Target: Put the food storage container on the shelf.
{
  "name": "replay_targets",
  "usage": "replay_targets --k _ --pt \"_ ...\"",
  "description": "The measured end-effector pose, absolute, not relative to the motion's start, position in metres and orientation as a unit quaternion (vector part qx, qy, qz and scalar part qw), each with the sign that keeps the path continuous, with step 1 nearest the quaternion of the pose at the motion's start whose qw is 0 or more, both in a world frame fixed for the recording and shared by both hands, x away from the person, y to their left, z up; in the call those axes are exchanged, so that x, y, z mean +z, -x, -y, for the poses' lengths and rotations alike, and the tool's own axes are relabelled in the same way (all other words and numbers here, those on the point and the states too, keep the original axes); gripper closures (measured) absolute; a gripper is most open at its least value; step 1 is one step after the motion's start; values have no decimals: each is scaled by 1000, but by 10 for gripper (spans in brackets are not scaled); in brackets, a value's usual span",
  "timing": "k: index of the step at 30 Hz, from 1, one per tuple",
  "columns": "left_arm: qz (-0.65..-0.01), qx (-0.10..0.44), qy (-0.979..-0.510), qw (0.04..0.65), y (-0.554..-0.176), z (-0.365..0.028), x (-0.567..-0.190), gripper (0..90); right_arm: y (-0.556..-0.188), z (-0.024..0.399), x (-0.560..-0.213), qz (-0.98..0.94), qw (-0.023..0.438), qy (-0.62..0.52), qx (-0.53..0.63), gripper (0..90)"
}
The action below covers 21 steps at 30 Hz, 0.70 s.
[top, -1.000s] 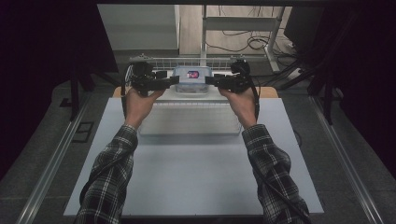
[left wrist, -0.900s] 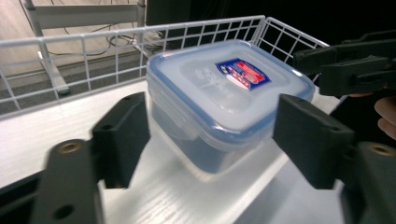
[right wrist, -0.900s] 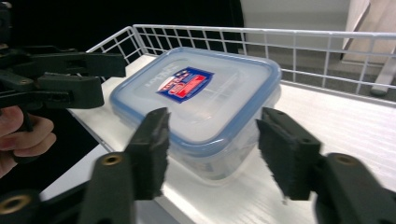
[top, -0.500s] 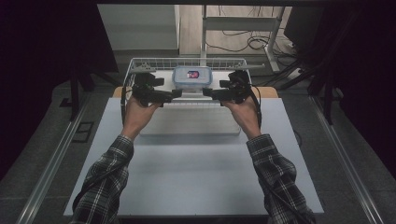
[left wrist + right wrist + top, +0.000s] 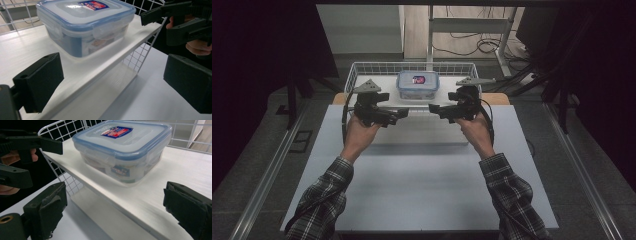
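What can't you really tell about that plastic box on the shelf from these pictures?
- Contents of the box: left gripper view, frosted walls blur them.
- Lid label: high view, too small to read.
- Box's far side: right gripper view, hidden behind the box itself.
- Shelf end: cut off by the picture's right edge.

White tabletop (image 5: 422,185) across the near middle. Metal rails (image 5: 266,179) along left and right sides. Loose cables (image 5: 476,46) on far floor.
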<state>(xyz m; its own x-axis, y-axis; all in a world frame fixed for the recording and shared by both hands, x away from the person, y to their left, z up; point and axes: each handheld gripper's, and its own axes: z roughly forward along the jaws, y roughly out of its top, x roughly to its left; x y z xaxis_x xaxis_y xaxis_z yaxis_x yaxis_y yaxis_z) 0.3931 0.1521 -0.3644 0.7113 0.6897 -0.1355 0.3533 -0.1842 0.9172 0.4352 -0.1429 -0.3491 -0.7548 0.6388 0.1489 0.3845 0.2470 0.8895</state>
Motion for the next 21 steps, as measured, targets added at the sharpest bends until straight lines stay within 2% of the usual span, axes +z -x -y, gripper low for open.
replay_targets --k 11,21 --pt "-335 146 -754 546 -373 -155 -375 17 -419 143 -353 -786 123 -306 523 48" --pt "-305 172 -767 538 -351 -149 -387 31 -404 140 -363 -794 130 -287 519 44"
